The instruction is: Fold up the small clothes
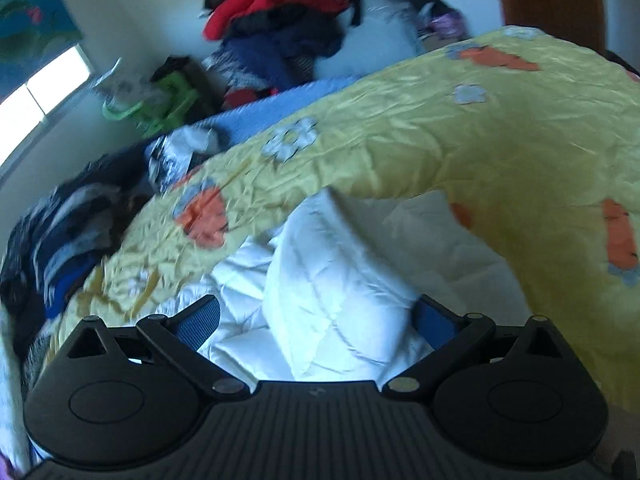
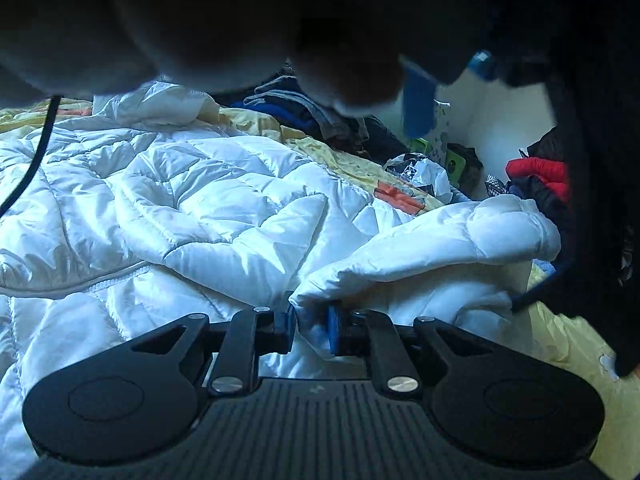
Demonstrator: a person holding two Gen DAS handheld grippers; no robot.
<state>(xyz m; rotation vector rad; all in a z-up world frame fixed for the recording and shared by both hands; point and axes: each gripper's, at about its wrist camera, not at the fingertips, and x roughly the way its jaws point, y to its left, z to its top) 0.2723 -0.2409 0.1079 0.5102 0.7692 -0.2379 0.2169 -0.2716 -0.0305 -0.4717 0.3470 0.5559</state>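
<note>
A white quilted puffer jacket [image 2: 192, 208] lies spread on a yellow floral bedspread [image 1: 440, 132]. My right gripper [image 2: 312, 330] is shut on a fold of the jacket's sleeve [image 2: 440, 240], which rises to the right. In the left wrist view my left gripper [image 1: 316, 320] is open, its blue pads wide apart on either side of a bunched part of the white jacket [image 1: 320, 280]. The left gripper's blue pad [image 2: 418, 104] hangs above in the right wrist view.
A pile of dark, red and blue clothes [image 1: 280, 20] sits against the far wall. Dark striped clothes [image 1: 64, 232] lie at the bed's left edge. A green object [image 1: 160, 104] stands near a window [image 1: 40, 88]. A dark arm [image 2: 592, 160] fills the right side.
</note>
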